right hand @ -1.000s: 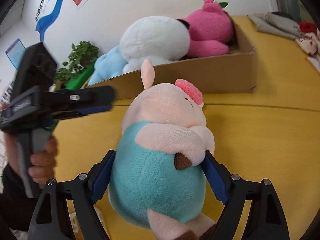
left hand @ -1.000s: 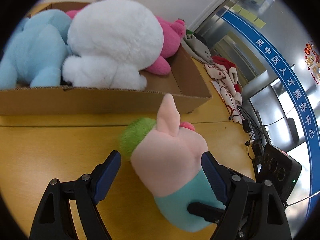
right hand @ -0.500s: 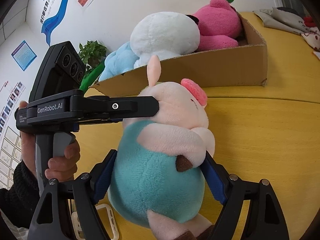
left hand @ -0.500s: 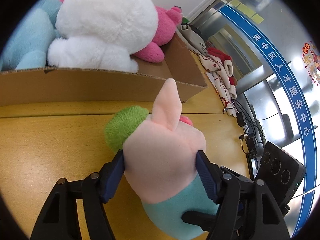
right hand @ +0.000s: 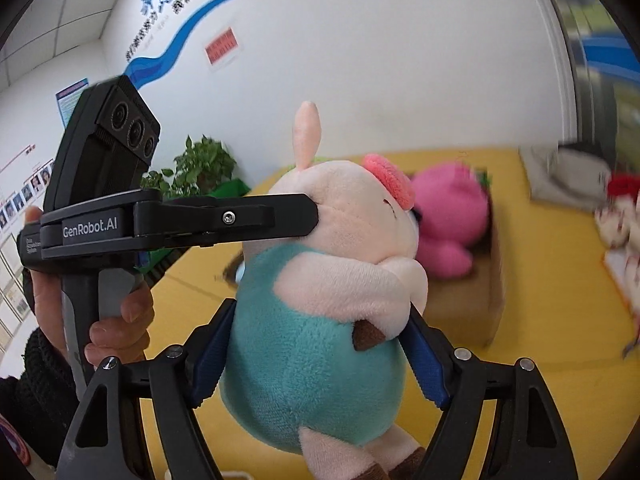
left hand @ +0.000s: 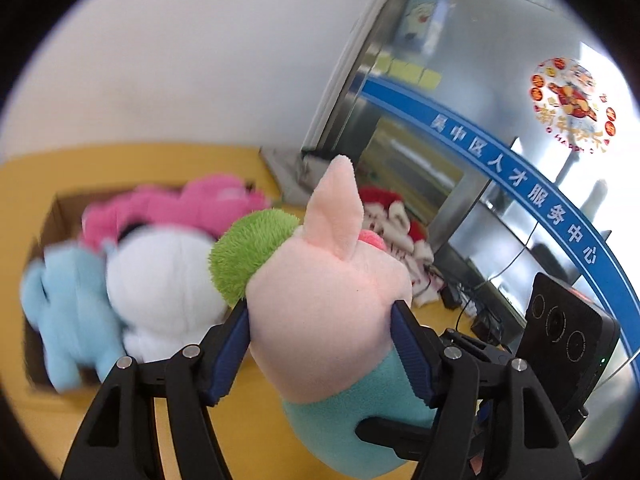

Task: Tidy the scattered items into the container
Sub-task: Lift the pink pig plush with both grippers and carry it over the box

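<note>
Both grippers clamp the pig plush (right hand: pixel 320 300): left gripper (left hand: pixel 320 344) on its head, right gripper (right hand: pixel 316 356) on its belly. The cardboard box (right hand: pixel 480 300) ahead is crowded; the pig may tumble out.

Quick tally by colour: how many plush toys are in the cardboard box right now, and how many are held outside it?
Pink plush: 1
White plush: 1
Light blue plush: 1
Pink-and-teal pig plush, held by both grippers, outside the cardboard box: 1
Total: 4
</note>
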The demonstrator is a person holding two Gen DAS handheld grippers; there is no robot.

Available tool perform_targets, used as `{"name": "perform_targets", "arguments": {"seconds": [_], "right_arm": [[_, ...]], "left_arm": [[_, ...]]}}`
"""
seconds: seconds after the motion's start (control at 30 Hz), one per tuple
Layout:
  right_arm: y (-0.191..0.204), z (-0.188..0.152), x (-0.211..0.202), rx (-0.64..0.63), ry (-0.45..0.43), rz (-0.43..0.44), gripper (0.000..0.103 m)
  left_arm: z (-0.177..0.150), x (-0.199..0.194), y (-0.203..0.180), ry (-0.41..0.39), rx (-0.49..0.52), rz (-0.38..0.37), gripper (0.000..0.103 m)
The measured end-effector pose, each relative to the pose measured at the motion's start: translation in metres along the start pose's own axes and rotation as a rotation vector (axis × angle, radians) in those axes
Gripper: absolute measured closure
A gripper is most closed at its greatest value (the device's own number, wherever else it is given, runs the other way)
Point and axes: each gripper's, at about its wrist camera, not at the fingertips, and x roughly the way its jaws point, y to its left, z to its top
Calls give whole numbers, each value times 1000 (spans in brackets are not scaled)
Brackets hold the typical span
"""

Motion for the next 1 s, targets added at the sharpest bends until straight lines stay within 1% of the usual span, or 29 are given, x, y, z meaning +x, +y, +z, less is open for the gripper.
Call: {"name": "perform_targets", "arguments": {"seconds": [0.1,0.2,0.33,0.47,0.7,0.77,1.0], "right_arm": [[1,42,-10,-44,-72,-3,20],[-3,72,-13,-56,-116,3,20],[-8,87,-13,-58,-137,-6,20],[-21,85,-4,-31,-124,-3,20],[-62,69,39,24,-61,-25,20],[-74,61,52,32,-50,-33,20],[-117,23,108,111,-1,19,20]], "left_arm": [[37,-16,-16,-69,80,30,35],[63,-20,-25,-94,129,48,35],[78,-11,-25,-92,146,47,35],[74,12,-15,-69,127,47,35],[62,77,25,30,53,35,35],[57,95,35,59,47,39,35],[30,154,71,176,-23,80,35]]}}
